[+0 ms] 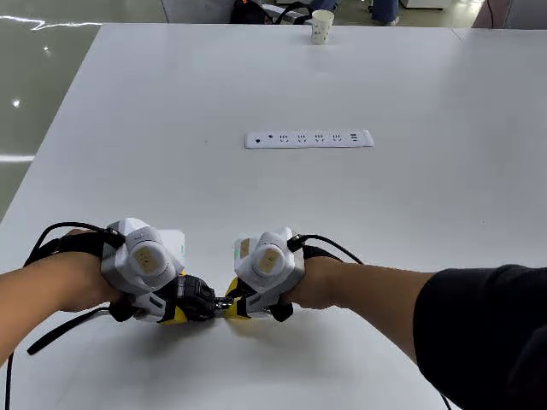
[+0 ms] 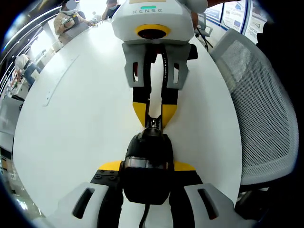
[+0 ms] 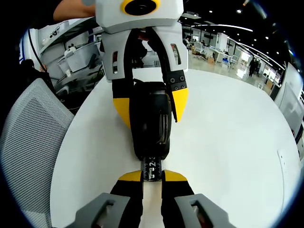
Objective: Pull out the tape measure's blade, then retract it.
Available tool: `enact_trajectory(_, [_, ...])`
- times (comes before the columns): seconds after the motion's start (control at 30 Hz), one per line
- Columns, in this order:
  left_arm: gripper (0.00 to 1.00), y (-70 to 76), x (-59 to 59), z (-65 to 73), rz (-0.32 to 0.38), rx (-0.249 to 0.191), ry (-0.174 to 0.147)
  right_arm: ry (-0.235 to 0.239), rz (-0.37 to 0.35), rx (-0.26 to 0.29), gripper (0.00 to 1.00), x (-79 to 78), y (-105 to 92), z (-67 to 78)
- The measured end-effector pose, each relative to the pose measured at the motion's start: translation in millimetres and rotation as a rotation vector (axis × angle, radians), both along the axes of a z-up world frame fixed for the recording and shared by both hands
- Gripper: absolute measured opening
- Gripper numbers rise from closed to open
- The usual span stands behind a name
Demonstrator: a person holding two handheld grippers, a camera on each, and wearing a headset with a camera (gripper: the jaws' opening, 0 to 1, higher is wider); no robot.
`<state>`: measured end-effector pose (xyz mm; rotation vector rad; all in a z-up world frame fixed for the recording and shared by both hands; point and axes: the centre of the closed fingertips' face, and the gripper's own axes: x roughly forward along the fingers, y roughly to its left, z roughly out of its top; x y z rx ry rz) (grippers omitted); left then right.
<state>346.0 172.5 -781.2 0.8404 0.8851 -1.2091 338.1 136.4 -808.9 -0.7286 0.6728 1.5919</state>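
My left hand-held gripper [image 2: 147,167] clamps the tape measure [image 2: 148,147] case; right hand-held gripper [image 3: 152,179], just ahead, pinches the blade [image 3: 152,167] tip. Barely any blade out. Risk: thin tip slips free on the pull, snapping back

Taking the spot where my grippers meet as centre, bare table [image 1: 410,222] runs open toward 9 and 3, with room for either to pass outward. Inward is blocked: the left gripper [image 1: 181,309] clamps the tape measure [image 1: 198,297], and the right gripper [image 1: 232,301] pinches its blade [image 3: 152,170]. The power strip [image 1: 309,138] lies flat at 12, well apart, with a paper cup [image 1: 321,26] beyond. A mesh chair [image 2: 266,118] stands at 6.
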Motion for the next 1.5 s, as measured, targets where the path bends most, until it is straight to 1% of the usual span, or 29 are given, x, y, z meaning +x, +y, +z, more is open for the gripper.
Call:
enact_trajectory(0.8, [0.32,1.3,5.5,-1.0,0.017,-0.003,0.0,-0.005,0.002,-0.023,0.1,3.5,-15.7,1.4])
enact_trajectory(1.23, [0.32,1.2,5.0,0.3,0.021,-0.004,-0.001,-0.007,0.002,-0.026,0.1,4.1,-18.2,1.5])
enact_trajectory(1.5, [0.32,1.3,5.0,0.1,0.025,-0.003,-0.003,-0.009,0.005,-0.034,0.1,4.6,-25.6,1.6])
